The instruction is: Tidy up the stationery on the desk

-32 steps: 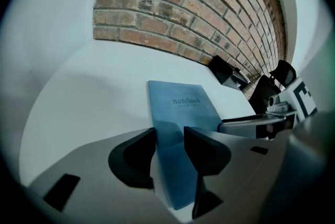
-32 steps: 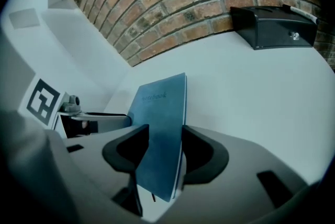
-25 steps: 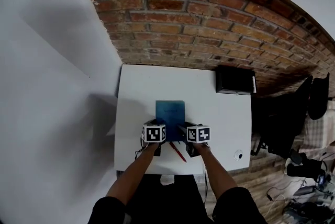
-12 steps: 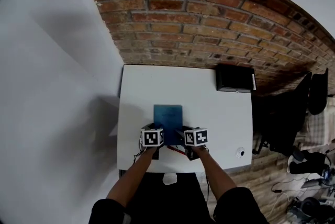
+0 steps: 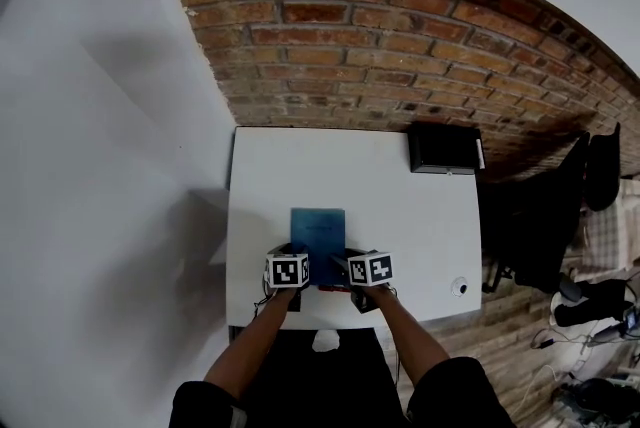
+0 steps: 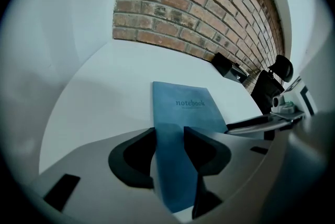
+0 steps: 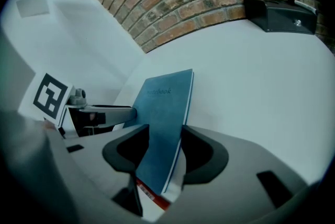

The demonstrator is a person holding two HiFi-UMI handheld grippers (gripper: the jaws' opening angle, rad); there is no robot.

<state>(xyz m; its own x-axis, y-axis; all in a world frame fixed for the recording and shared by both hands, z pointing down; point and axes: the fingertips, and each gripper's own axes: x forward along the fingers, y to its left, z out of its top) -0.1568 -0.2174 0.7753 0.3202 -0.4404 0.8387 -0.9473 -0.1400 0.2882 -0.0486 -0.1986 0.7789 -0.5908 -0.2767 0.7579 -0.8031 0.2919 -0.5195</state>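
A blue notebook [image 5: 318, 234] lies on the white desk [image 5: 400, 216], its near edge held by both grippers. My left gripper [image 5: 292, 261] is shut on the notebook's [image 6: 186, 108] near left corner, and the cover runs between its fingers [image 6: 138, 157]. My right gripper [image 5: 355, 271] is shut on the notebook's [image 7: 165, 113] near right part, tilting it up. A red pen [image 7: 152, 194] shows just under the notebook at the right gripper's jaws; in the head view it is mostly hidden behind the grippers.
A black box [image 5: 445, 148] stands at the desk's far right corner against the brick wall [image 5: 400, 46]. A small round white object [image 5: 459, 287] sits near the desk's front right edge. A dark chair and cables [image 5: 590, 296] are on the floor to the right.
Both grippers and the notebook sit slightly nearer to the desk's front edge than before. The red pen, visible beside the right gripper a second ago, is now hidden under the notebook and grippers.
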